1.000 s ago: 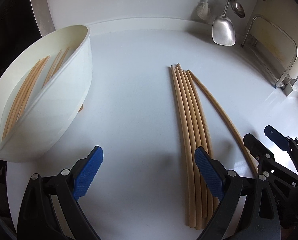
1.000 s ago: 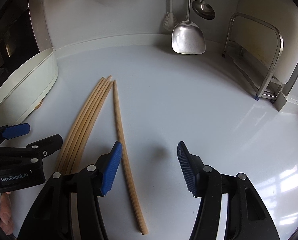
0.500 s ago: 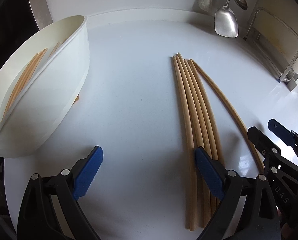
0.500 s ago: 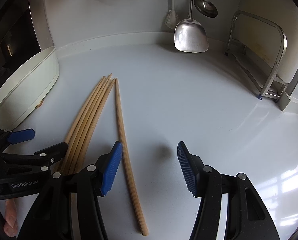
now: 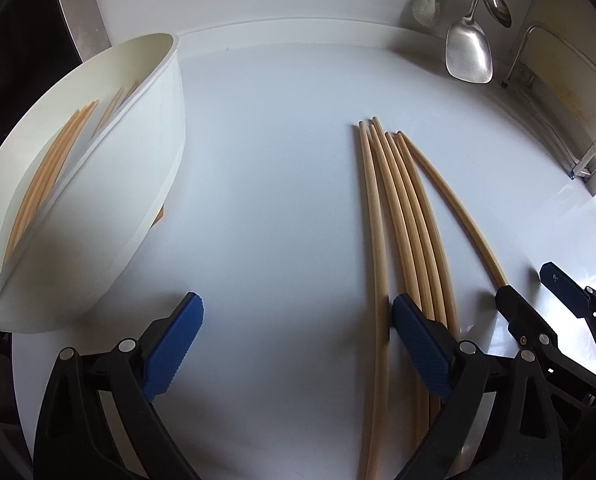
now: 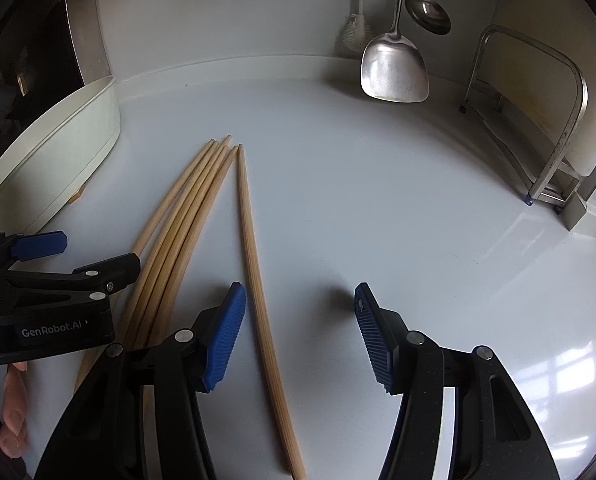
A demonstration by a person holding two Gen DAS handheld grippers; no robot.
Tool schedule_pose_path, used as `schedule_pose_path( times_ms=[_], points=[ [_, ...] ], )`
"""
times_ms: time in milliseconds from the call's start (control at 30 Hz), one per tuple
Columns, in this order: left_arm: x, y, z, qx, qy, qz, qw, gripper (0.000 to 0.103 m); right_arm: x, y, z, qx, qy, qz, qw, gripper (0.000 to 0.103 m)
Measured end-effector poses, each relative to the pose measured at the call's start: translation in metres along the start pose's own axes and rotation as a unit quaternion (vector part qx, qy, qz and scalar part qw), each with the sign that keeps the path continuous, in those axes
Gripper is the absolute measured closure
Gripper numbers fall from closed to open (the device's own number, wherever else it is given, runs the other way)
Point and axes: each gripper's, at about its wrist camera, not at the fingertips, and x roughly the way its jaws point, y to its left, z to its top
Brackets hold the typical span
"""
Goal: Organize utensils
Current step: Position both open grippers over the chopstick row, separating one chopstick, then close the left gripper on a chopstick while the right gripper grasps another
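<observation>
Right wrist, right tongs [image 6: 299,330] agape (empty), straddling chopstick [image 6: 254,256]

White tabletop [image 6: 377,200] bearing a bundle of five wooden chopsticks [image 6: 186,216], a single chopstick [image 6: 254,248] just beside it, and a white tub [image 5: 154,184] well apart at left; a metal rack [image 6: 553,168] stands at right.

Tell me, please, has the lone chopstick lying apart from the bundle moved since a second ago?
No. In the right wrist view the lone chopstick keeps its place beside the bundle, tip toward the hanging spatula.
</observation>
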Motion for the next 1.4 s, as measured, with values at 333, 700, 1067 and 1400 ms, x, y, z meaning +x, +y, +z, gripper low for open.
schedule_pose_path(
  times_ms=[333, 700, 1067, 1400],
  points=[
    [-0.006, -0.005, -0.002, 0.014, -0.025, -0.015, 0.9995, 0.035, -0.003, 0.014, -0.002, -0.036, 0.005, 0.018, 0.999, 0.083],
    [-0.015, -0.018, -0.008, 0.044, -0.027, -0.034, 0.9981, 0.095, -0.004, 0.012, -0.001, -0.024, 0.013, 0.021, 0.999, 0.097],
    [-0.06, -0.002, 0.018, 0.037, -0.033, -0.077, 0.9958, 0.096, -0.038, 0.012, 0.024, 0.029, 0.003, 0.043, 0.999, 0.097],
    [-0.111, 0.079, 0.064, 0.003, -0.06, -0.061, 0.9963, 0.096, -0.086, 0.058, 0.084, 0.033, -0.027, 0.048, 0.998, 0.097]
  ],
)
